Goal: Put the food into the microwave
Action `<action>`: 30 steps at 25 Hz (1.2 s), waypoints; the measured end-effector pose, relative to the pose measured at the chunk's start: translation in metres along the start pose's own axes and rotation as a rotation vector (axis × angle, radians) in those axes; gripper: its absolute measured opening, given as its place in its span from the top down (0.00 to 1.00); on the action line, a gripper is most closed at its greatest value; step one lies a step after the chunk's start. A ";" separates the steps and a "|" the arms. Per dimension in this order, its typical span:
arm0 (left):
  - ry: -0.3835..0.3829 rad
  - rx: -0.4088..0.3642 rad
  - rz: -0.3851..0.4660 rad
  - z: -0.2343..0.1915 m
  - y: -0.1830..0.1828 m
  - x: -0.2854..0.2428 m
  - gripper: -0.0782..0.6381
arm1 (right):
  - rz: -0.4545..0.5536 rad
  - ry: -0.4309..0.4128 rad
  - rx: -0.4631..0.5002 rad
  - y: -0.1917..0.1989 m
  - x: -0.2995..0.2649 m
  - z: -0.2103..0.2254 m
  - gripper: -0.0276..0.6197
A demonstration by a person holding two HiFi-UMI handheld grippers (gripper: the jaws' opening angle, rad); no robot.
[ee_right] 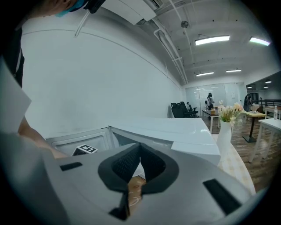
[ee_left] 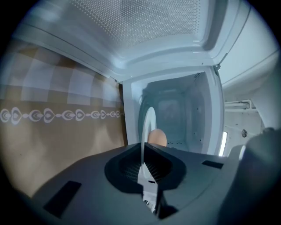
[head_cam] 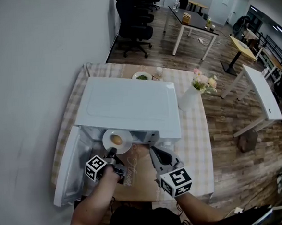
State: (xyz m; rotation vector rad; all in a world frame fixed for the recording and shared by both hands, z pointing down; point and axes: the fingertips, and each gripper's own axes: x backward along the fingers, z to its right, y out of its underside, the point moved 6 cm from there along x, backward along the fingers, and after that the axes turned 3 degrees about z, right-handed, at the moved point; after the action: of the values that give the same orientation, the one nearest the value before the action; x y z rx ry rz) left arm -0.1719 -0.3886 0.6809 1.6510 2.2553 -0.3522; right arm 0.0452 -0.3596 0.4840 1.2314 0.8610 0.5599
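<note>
Task looks about half done: left tool (ee_left: 145, 172) clamped on the rim of the small round white plate (ee_left: 147, 121) carrying pale-brown rounded food (ee_left: 158, 137), lower centre, at the open white box microwave's (head_cam: 131, 105) mouth, not yet set inside; right tool (ee_right: 139, 163) jaws together, empty.

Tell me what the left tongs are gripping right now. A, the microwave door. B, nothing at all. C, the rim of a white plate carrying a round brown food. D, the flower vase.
C: the left tongs are clamped on the rim of the white plate, with the round brown food on it, in front of the open microwave.
</note>
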 end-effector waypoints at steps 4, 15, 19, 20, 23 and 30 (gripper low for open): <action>-0.010 -0.002 -0.008 -0.004 -0.003 -0.010 0.87 | -0.009 0.008 0.003 0.003 -0.003 0.000 0.95; -0.027 0.017 -0.019 -0.008 -0.008 -0.028 0.87 | -0.030 0.033 -0.005 0.006 -0.004 0.003 0.94; -0.028 0.025 -0.028 -0.009 -0.007 -0.035 0.87 | -0.033 0.049 -0.009 0.005 -0.002 0.005 0.95; -0.025 0.028 -0.026 -0.009 -0.007 -0.036 0.87 | -0.034 0.051 -0.009 0.006 -0.001 0.005 0.95; -0.017 0.035 -0.019 -0.008 -0.009 -0.040 0.87 | -0.043 0.053 -0.011 0.009 0.000 0.005 0.94; -0.017 0.047 -0.001 -0.005 -0.015 -0.049 0.87 | -0.036 0.069 -0.015 0.007 0.006 0.006 0.95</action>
State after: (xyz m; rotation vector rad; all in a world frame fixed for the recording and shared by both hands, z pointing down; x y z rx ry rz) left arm -0.1727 -0.4339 0.7050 1.6628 2.2521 -0.4209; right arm 0.0540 -0.3563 0.4898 1.1862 0.9333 0.5817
